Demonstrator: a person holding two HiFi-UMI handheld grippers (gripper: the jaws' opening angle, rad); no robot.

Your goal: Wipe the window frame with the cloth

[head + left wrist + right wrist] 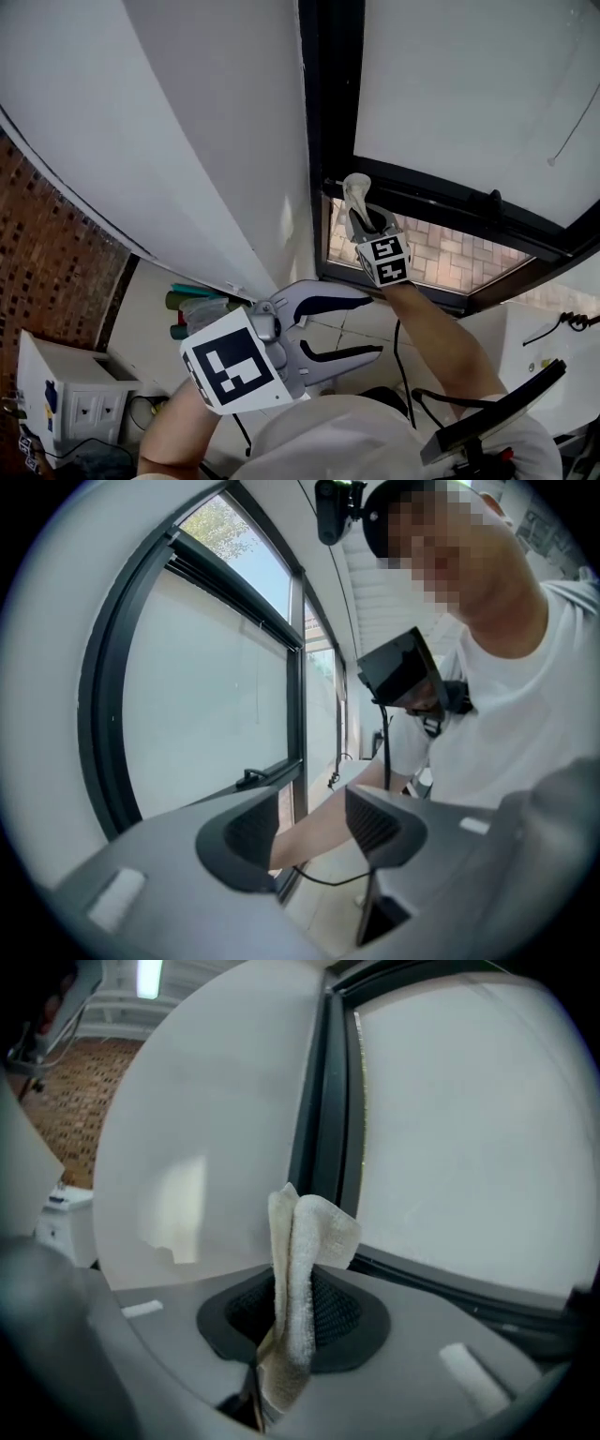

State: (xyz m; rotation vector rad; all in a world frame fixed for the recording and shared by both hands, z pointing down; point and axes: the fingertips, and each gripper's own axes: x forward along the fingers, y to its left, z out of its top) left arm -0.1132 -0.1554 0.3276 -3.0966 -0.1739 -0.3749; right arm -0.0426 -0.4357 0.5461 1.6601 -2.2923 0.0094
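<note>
Right gripper (pixel 295 1309) clenched on a folded white cloth (pixel 306 1241); left gripper (pixel 314 832) spread wide, holding nothing.
The cloth stands up past the jaw tips, at the dark window frame (pixel 319 141) where upright meets horizontal bar; contact is unclear. The left gripper hangs lower, well apart, beside the white wall (pixel 187 112).

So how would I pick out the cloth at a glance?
Find the dark window frame beside the white wall. Where its bars meet, the right hand-held gripper points up. The cloth is the off-white towelling strip pinched in it, the only soft thing there.
</note>
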